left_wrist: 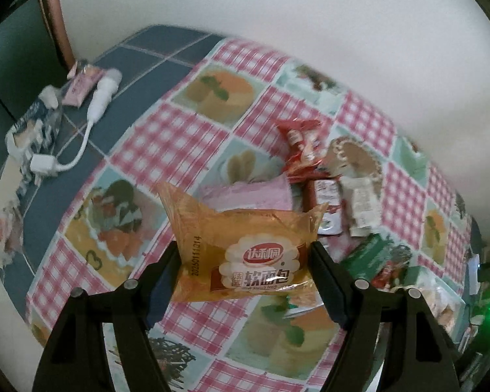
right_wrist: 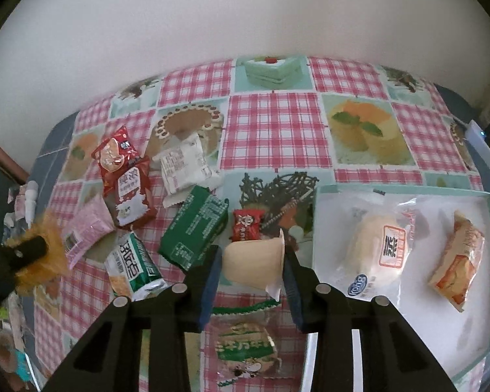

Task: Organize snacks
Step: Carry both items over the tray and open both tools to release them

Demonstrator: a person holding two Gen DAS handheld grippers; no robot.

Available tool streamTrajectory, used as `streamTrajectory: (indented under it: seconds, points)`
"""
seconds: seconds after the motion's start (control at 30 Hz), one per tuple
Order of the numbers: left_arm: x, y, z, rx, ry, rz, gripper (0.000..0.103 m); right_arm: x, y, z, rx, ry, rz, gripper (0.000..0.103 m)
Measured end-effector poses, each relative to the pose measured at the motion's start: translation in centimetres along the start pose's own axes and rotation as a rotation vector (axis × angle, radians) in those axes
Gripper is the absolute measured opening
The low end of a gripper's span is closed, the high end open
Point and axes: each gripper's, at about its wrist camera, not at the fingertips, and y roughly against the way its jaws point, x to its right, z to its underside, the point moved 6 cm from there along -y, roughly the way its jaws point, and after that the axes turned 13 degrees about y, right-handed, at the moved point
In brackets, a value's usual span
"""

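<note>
While clamped, bread pack point(left_wrist: 245, 261) long axis crosswise.

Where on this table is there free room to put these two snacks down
Free: the tray floor in front of the white bread pack and orange pack, and the cloth beyond the tray toward the wall. Crowded: left of the tray, around the green packet and red packet.

Roughly nine loose snacks point(right_wrist: 192, 230), two in tray point(right_wrist: 483, 202)
</note>
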Motion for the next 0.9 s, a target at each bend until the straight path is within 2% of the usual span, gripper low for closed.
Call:
streamTrajectory:
  seconds: [0.13, 0.43, 0.7, 0.9]
  points:
    - [1.1, 0.5, 0.1, 0.017, -0.02, -0.007, 0.078, 0.6, -0.7, 0.3, -0.04, -0.033, -0.022, 0.039]
    - [5.3, 1.9, 2.7, 0.006, -0.084, 0.05, 0.078, 3.5, 3.9, -1.0, 0.028, -0.082, -0.017, 0.039]
    - [12.5, 5.4, 7.9, 0.014, -0.24, 0.161, 0.078, 12.0, 9.1, 0.8, 0.055, -0.215, 0.111, 0.039]
    - [18.1, 5.9, 14.1, -0.042, -0.408, 0.212, 0.078, 19.9, 11.3, 3.7, 0.046, -0.365, 0.184, 0.039]
